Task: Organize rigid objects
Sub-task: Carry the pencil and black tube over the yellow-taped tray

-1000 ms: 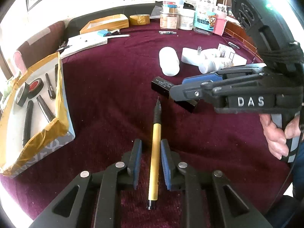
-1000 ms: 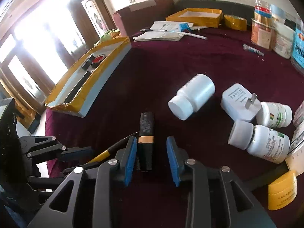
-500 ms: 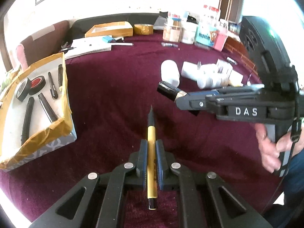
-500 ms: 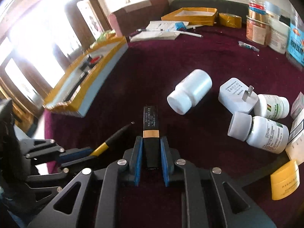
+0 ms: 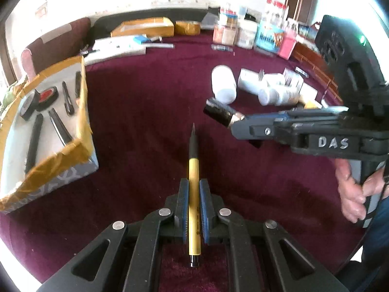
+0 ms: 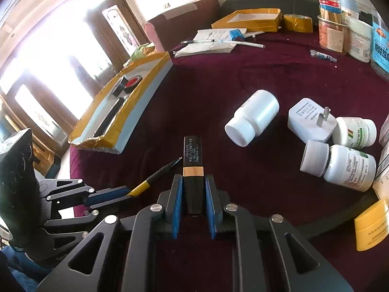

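Both claws now clamped, left claw [image 5: 193,189] on pencil [image 5: 194,182], right claw [image 6: 192,185] on lipstick [image 6: 192,160]

Plastic, velvet n cardboard all over

Matt black plastic on both grippers [image 5: 193,209] [image 6: 193,206] w/ blue rubbery-looking pads [image 6: 177,206] n shiny metal rivets. Smooth yellow plastic pen [image 5: 194,194], glossy black tube [image 6: 193,170] w/ gold metallic band. Fuzzy maroon velvet-ish cloth [image 6: 218,77]. Smooth white plastic bottles [image 6: 252,118]. Taped cardboard box [image 5: 82,112], crinkly edges.

Three white bottles [image 6: 252,116], one white plug adapter [image 6: 308,119], one yellow jar [image 6: 372,226], two tape rolls [image 6: 127,82] and two taped boxes [image 6: 136,112] are counted
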A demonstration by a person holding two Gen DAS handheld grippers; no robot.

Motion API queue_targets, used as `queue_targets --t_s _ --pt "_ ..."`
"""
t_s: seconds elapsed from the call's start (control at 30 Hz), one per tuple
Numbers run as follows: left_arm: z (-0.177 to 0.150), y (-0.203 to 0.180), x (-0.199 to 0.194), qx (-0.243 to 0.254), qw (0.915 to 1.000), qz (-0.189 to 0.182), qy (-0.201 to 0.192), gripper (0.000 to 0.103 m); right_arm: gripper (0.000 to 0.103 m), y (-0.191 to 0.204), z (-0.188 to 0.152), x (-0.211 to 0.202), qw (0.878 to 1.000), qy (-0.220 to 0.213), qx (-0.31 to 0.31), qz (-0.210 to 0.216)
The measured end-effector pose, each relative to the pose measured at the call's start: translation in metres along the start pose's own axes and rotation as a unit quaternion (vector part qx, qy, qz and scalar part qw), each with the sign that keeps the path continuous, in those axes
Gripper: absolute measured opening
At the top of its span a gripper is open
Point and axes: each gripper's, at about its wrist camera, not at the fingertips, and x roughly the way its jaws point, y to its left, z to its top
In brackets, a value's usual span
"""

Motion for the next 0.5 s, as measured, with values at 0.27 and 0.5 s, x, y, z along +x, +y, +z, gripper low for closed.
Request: queue_targets --t_s 0.27,0.5 --pt "-0.001 -0.005 -0.001 0.014 0.9998 0.014 0.000 0.008 0.017 0.002 -0.002 0.006 1.000 0.017 -0.005 -0.005" --pt "0.005 0.001 -0.019 -0.007 0.9993 -0.015 -0.032 0.008 0.017 0.003 -0.002 0.000 1.000 0.003 0.000 0.003"
